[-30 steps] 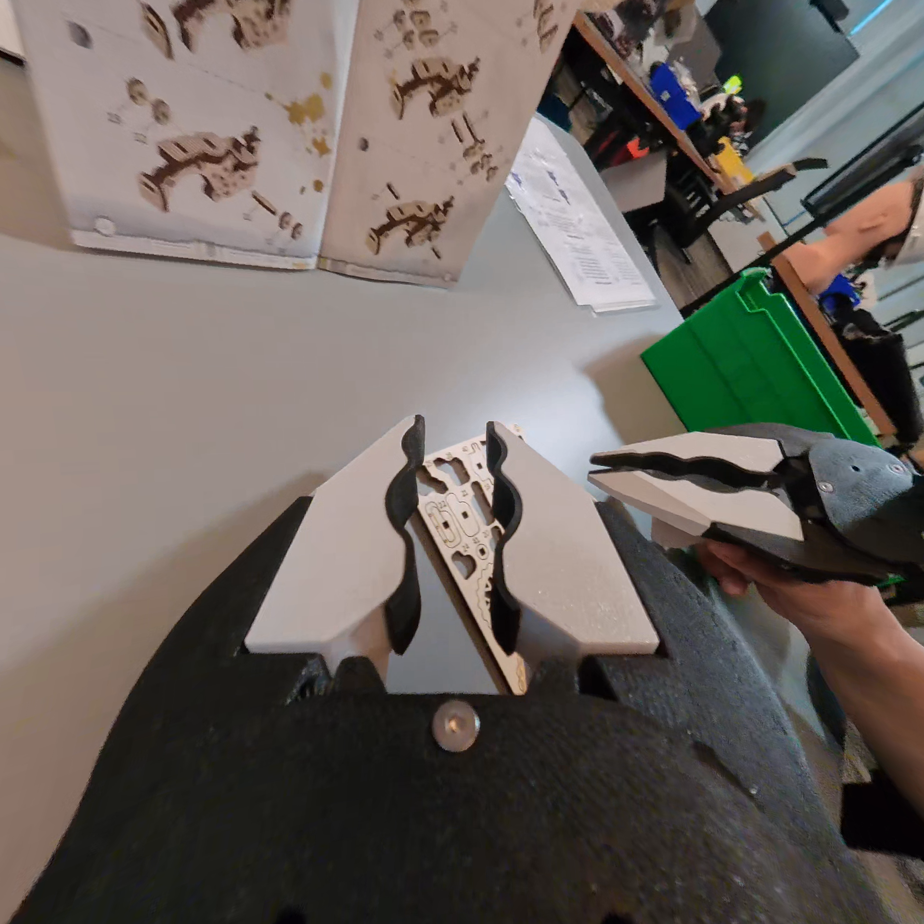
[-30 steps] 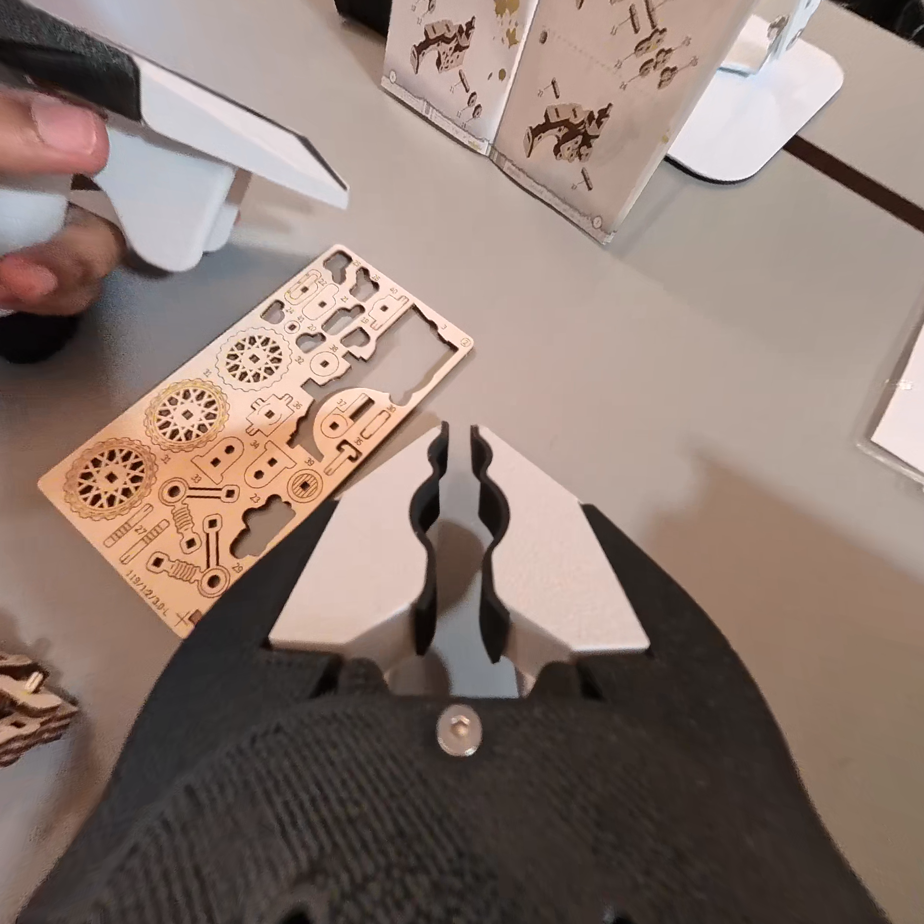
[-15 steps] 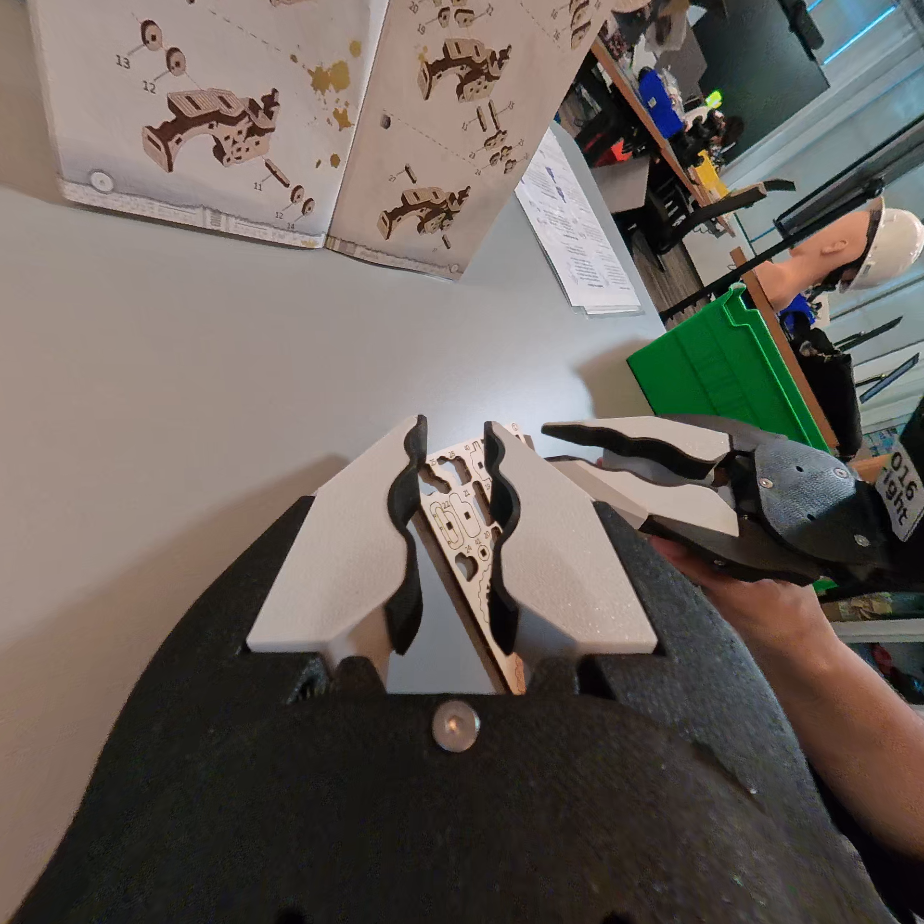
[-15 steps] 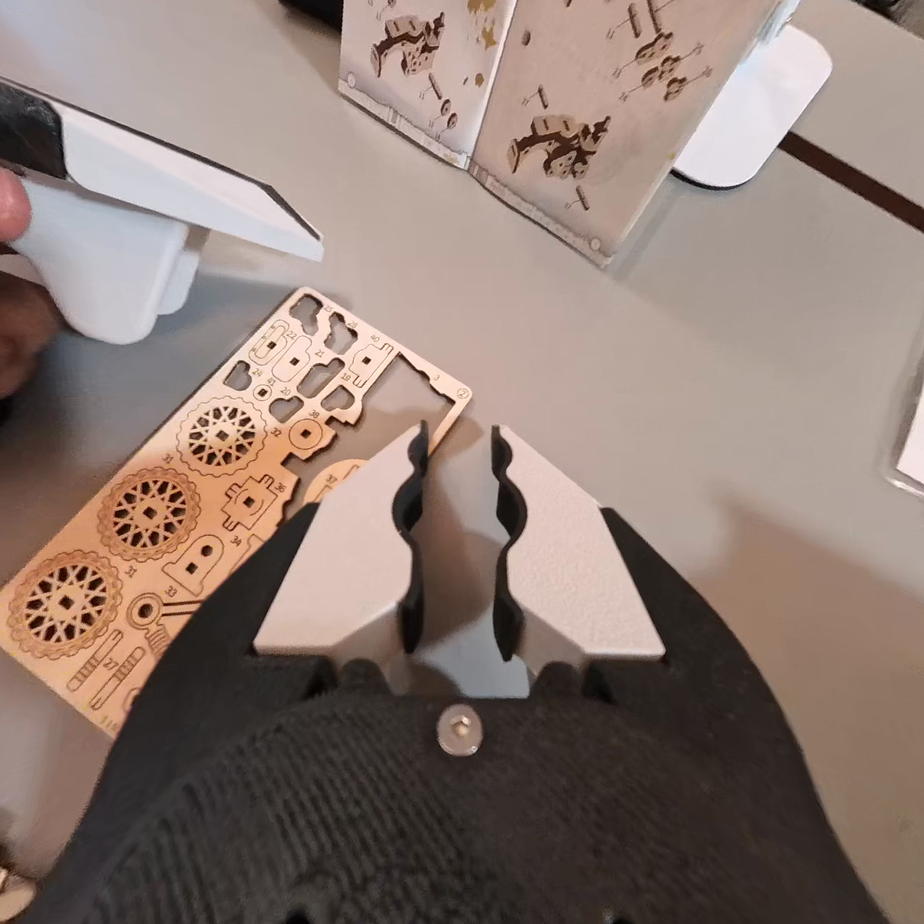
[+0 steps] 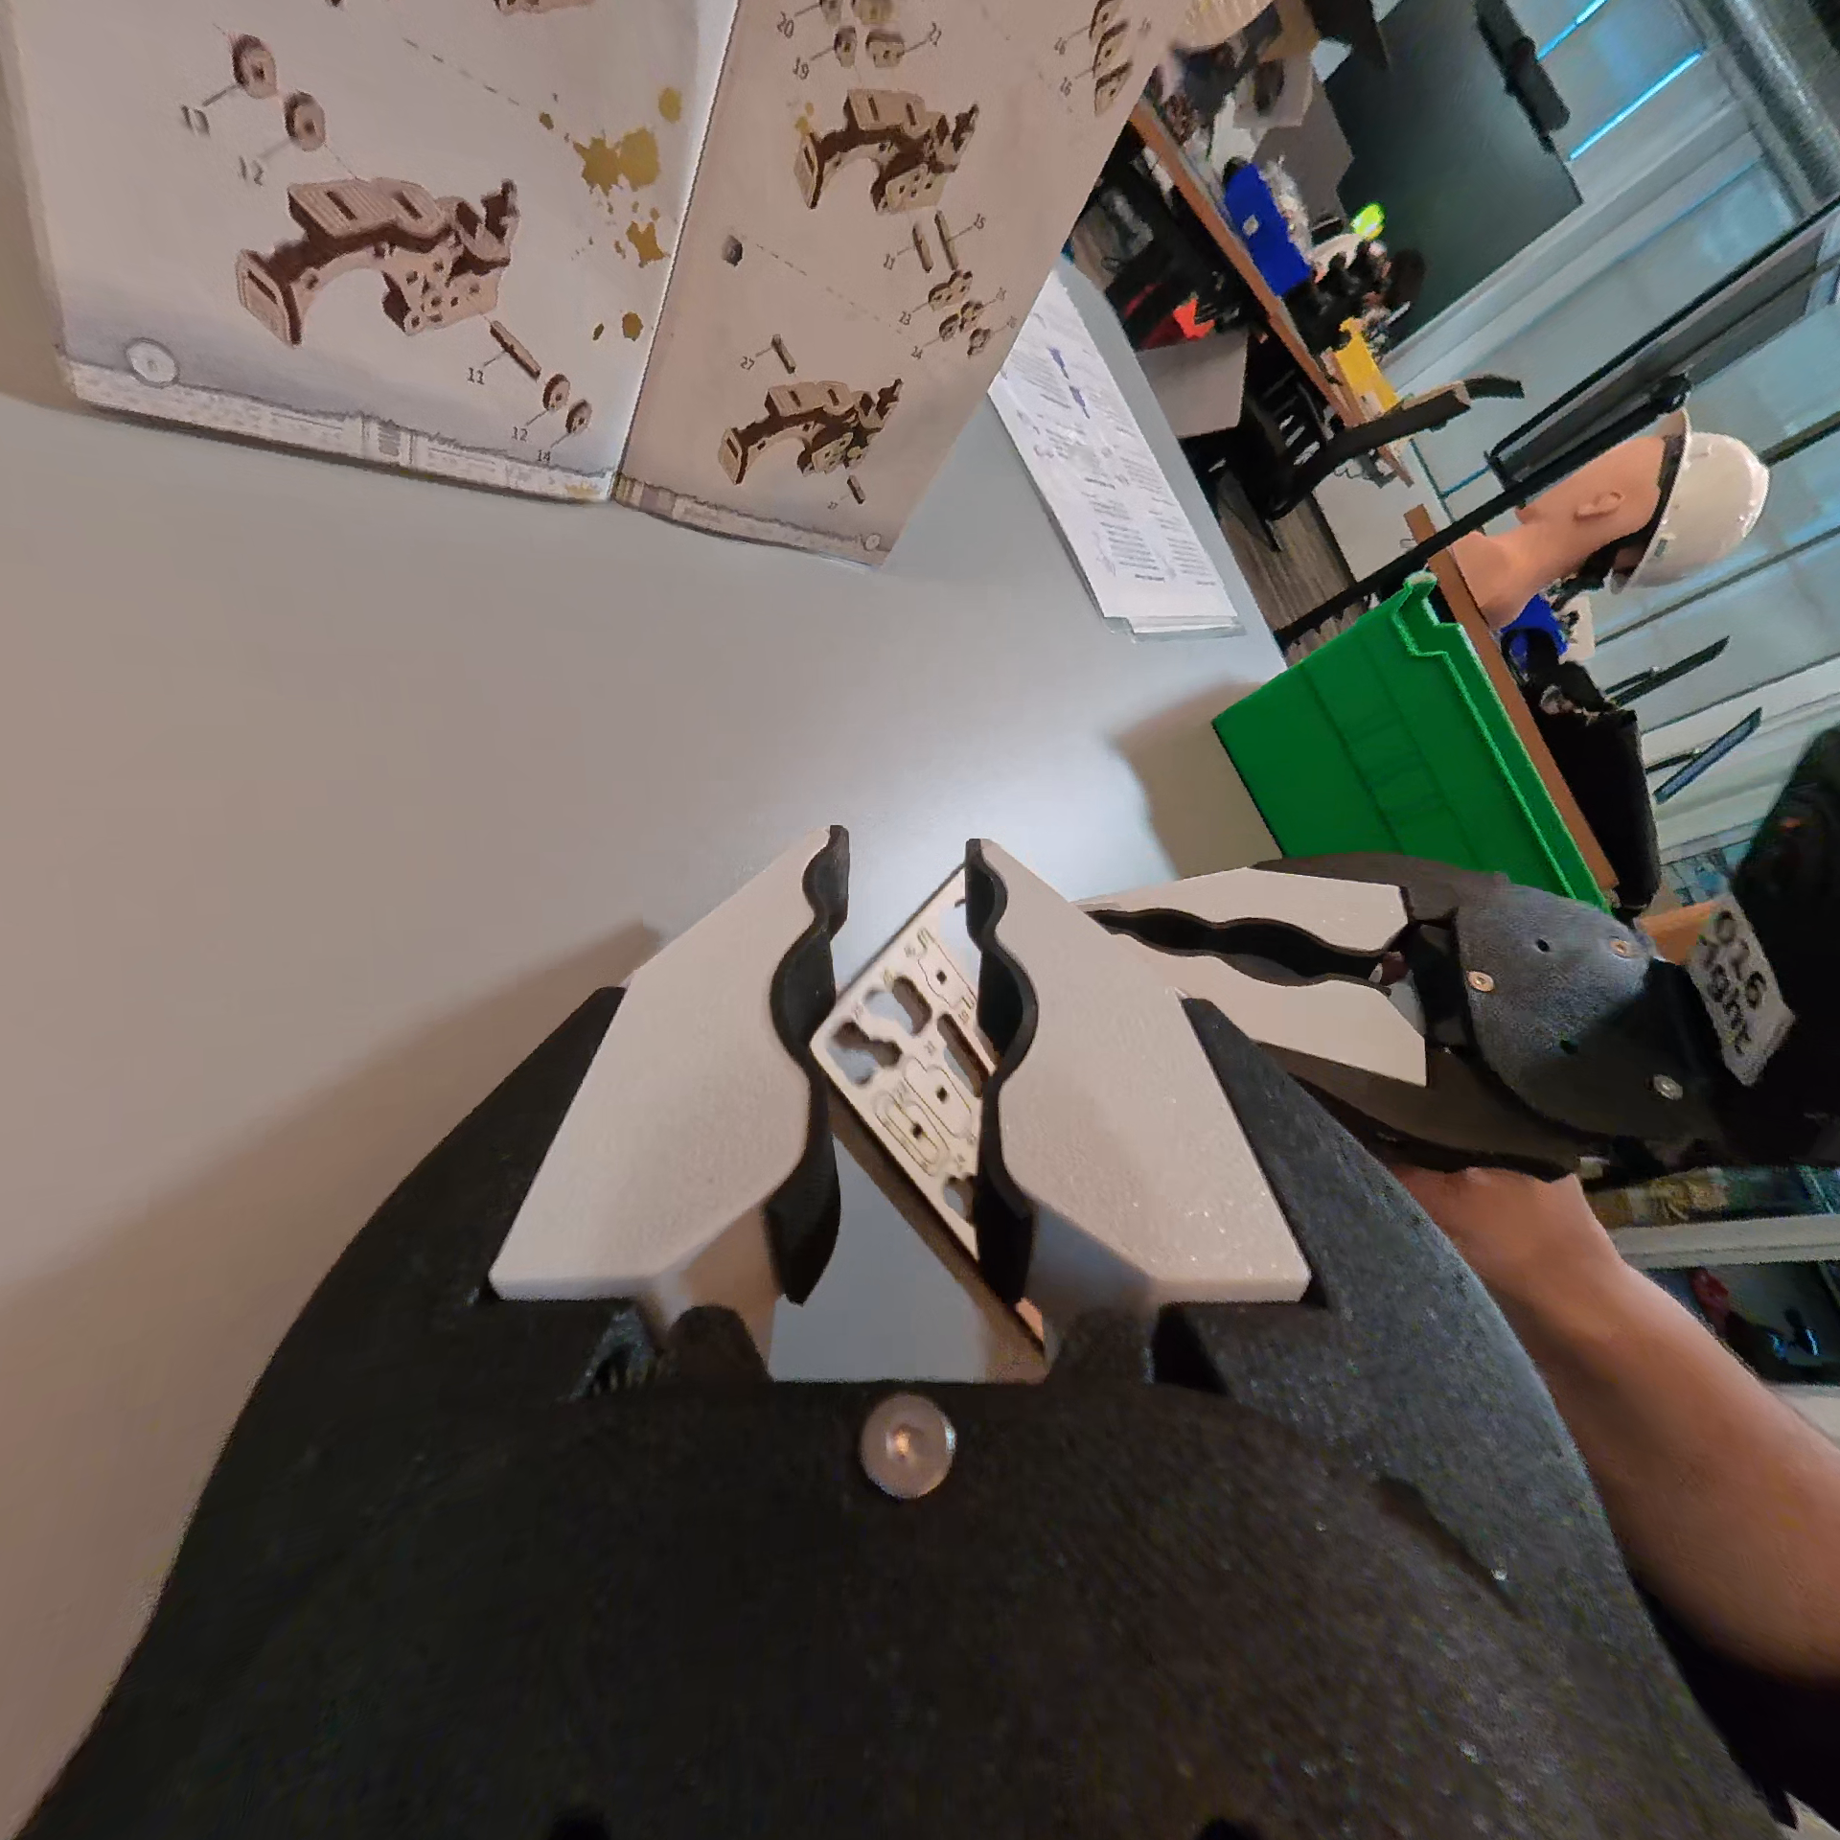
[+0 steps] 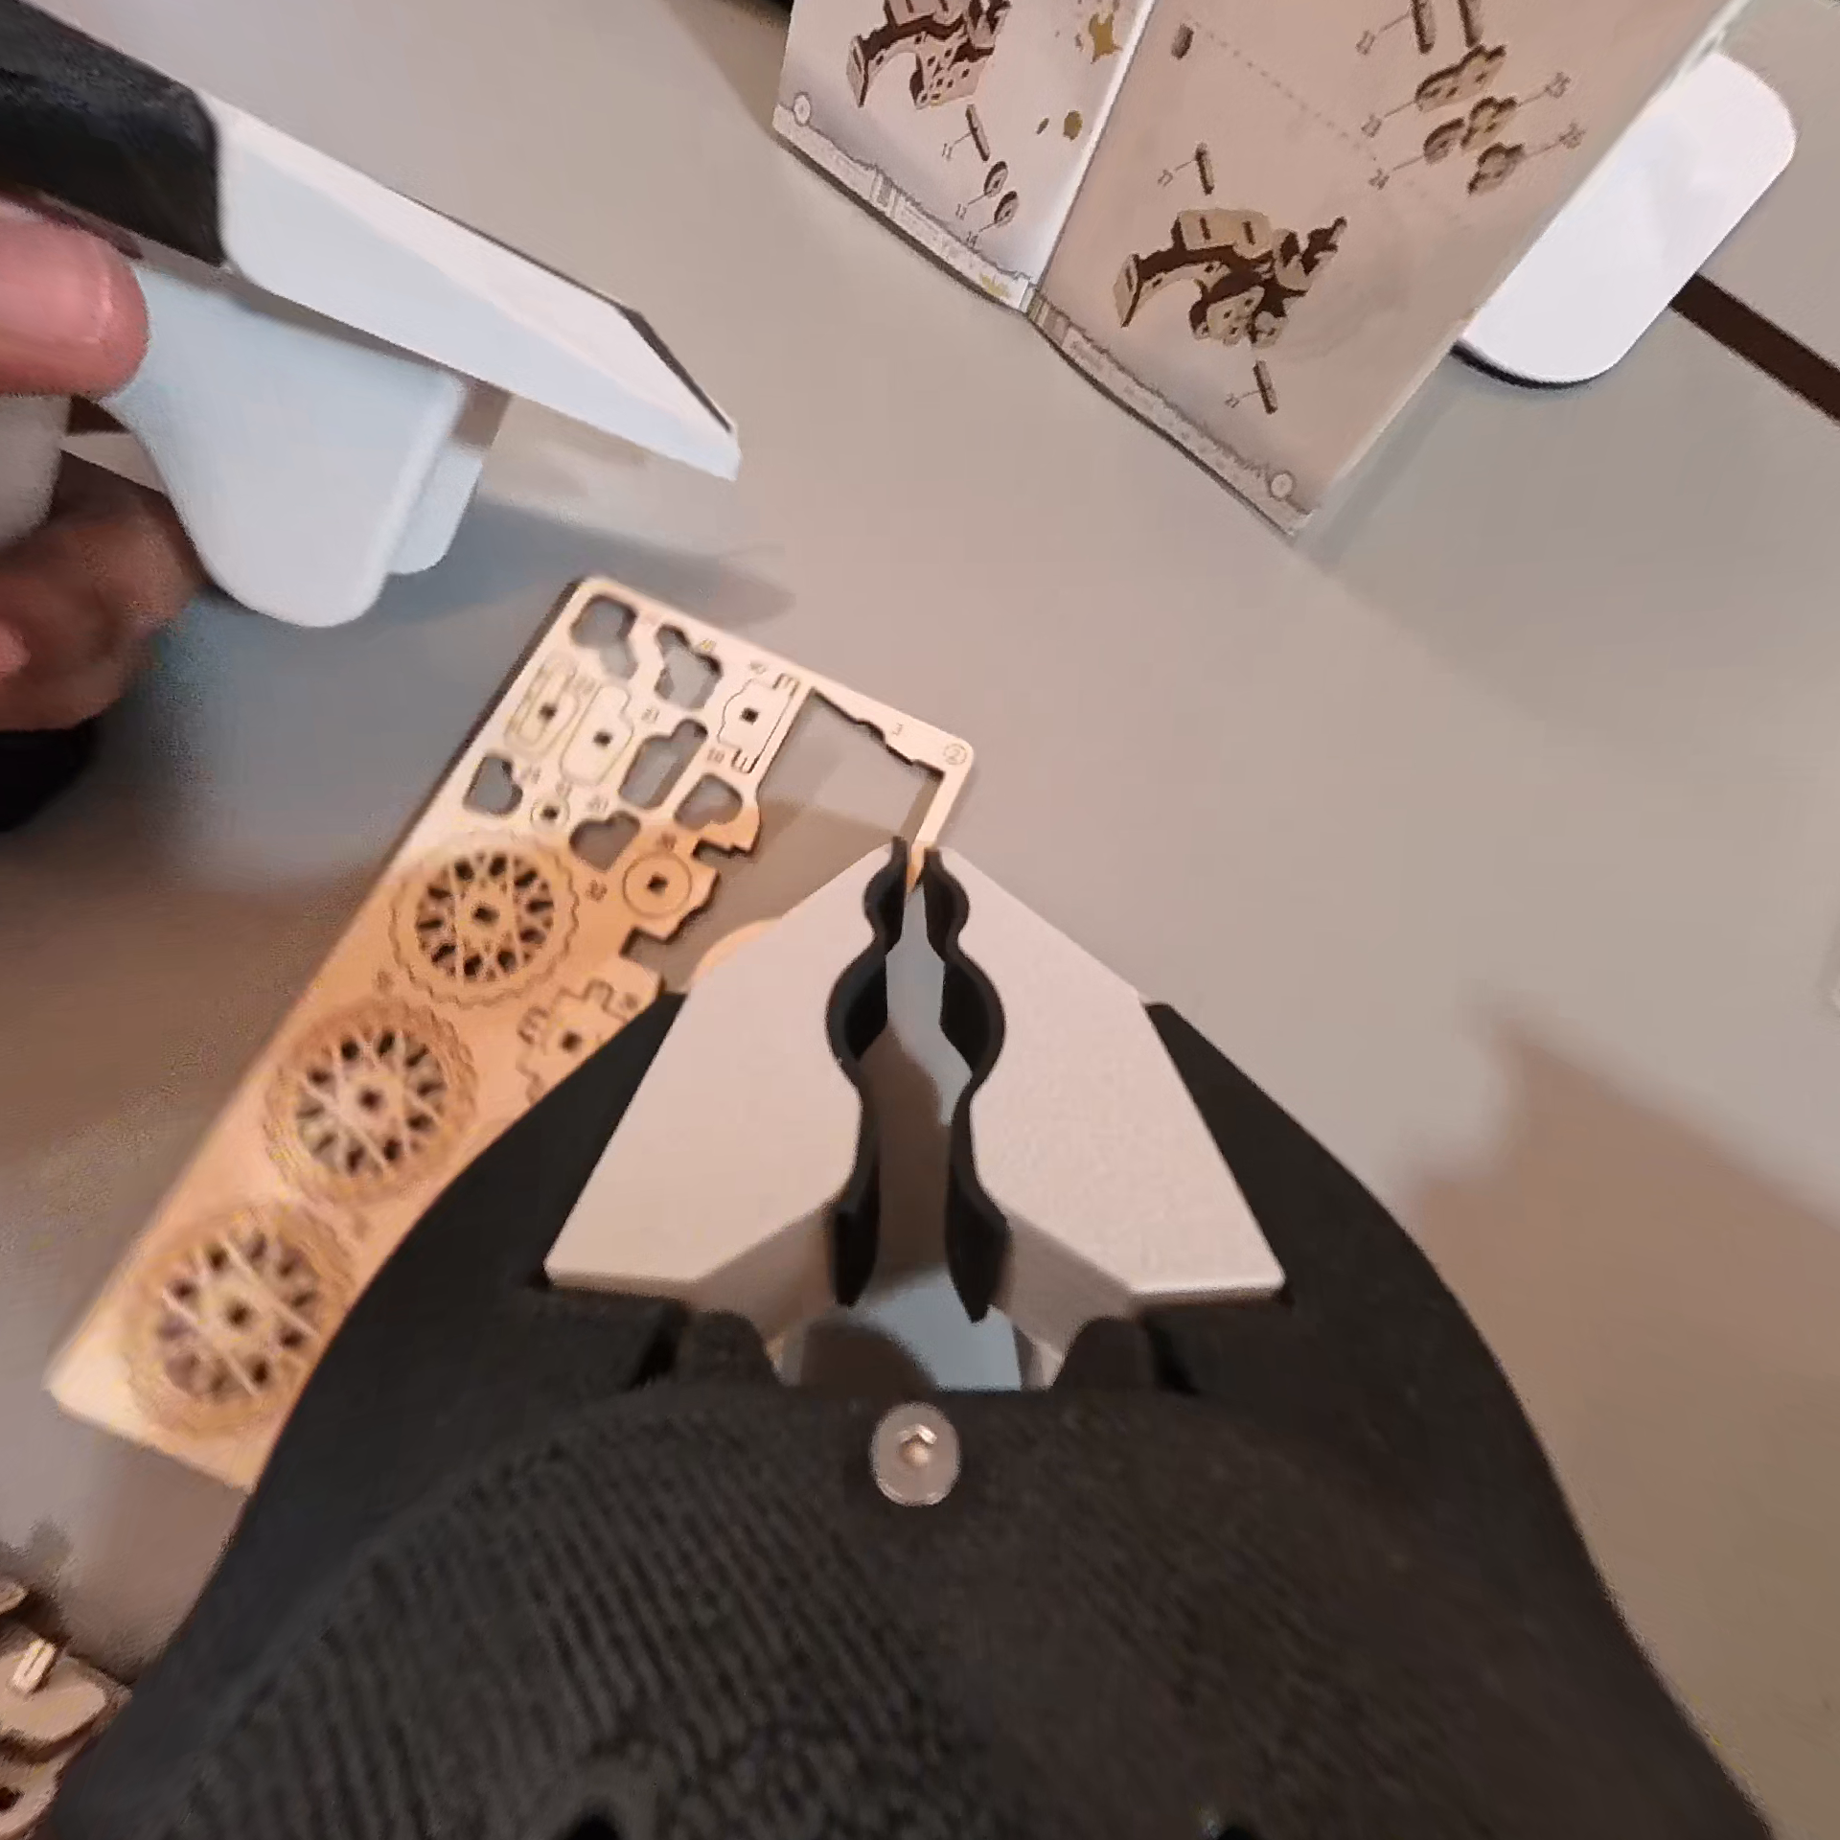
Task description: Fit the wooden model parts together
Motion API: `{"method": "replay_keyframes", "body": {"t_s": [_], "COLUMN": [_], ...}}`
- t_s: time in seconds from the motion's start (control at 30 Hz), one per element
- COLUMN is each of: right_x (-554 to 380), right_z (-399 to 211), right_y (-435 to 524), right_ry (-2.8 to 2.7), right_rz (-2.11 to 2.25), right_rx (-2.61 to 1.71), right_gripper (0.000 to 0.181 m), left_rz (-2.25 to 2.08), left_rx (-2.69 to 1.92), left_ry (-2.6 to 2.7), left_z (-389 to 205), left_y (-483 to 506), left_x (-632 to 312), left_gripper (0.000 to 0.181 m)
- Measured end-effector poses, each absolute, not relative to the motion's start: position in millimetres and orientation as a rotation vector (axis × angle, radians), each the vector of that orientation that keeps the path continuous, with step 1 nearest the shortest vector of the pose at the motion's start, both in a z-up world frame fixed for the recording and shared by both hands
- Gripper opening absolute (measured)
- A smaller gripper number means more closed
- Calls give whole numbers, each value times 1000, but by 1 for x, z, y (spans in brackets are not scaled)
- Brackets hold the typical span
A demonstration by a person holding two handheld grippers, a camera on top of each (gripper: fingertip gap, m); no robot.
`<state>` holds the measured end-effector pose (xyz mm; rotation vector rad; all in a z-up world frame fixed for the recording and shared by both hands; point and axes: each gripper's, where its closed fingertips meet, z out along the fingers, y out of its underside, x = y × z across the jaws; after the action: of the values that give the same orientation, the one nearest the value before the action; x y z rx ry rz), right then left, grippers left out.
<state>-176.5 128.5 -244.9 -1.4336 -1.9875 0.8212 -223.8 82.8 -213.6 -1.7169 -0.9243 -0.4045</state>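
Observation:
A laser-cut wooden parts sheet (image 6: 468,926) with wheels and small pieces lies on the grey table (image 6: 1294,797). My right gripper (image 6: 911,861) is closed down on the sheet's near right corner, tips almost touching with a sliver of wood between them. My left gripper (image 5: 906,856) is open and empty, hovering over the sheet's far end (image 5: 916,1075), which shows between its fingers. The right gripper (image 5: 1294,956) shows to its right in a hand. One white finger (image 6: 448,329) of the left gripper shows above the sheet in the right wrist view.
A folded instruction sheet (image 5: 398,249) stands at the back, also in the right wrist view (image 6: 1195,199), beside a white stand base (image 6: 1643,219). A green bin (image 5: 1394,777) and a sleeved paper (image 5: 1105,478) sit at the right. Assembled wooden pieces (image 6: 40,1693) lie near left.
My right gripper moved forward to the sheet's corner, opened wider on the way, then closed on the corner. The left gripper stayed open and drifted slightly over the sheet.

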Motion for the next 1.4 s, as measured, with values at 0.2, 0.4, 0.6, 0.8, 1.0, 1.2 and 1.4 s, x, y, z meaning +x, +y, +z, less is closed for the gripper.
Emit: {"method": "replay_keyframes", "body": {"t_s": [0.2, 0.4, 0.6, 0.8, 1.0, 1.2, 1.4], "right_x": [-175, -170, -169, -167, -168, -162, -159], "right_z": [-222, -201, -179, -175, -175, -178, -178], "right_y": [146, 159, 164, 156, 161, 150, 141], "right_ry": [-1882, -1784, -1676, -1675, -1627, -1670, -1686], "right_rz": [1063, 1226, 1378, 1390, 1390, 1660, 1822], "right_rx": [-1518, -1521, -1480, -1413, -1420, -1563, -1635], "right_gripper": [1, 1, 0, 0, 18, 31, 10], "left_rz": [-395, -666, -893, -961, -976, -1044, -991], "left_rx": [-1637, -1669, -1650, -1618, -1568, -1528, -1536], "left_ry": [-900, -753, -657, -600, -614, -569, -578], "left_z": [-201, -197, -189, -181, -177, -169, -171], "left_y": [76, 97, 107, 112, 110, 109, 111], "left_x": [-233, -196, -165, -150, -155, -149, -151], "left_gripper": [34, 45, 47, 2, 1, 0, 23]}}
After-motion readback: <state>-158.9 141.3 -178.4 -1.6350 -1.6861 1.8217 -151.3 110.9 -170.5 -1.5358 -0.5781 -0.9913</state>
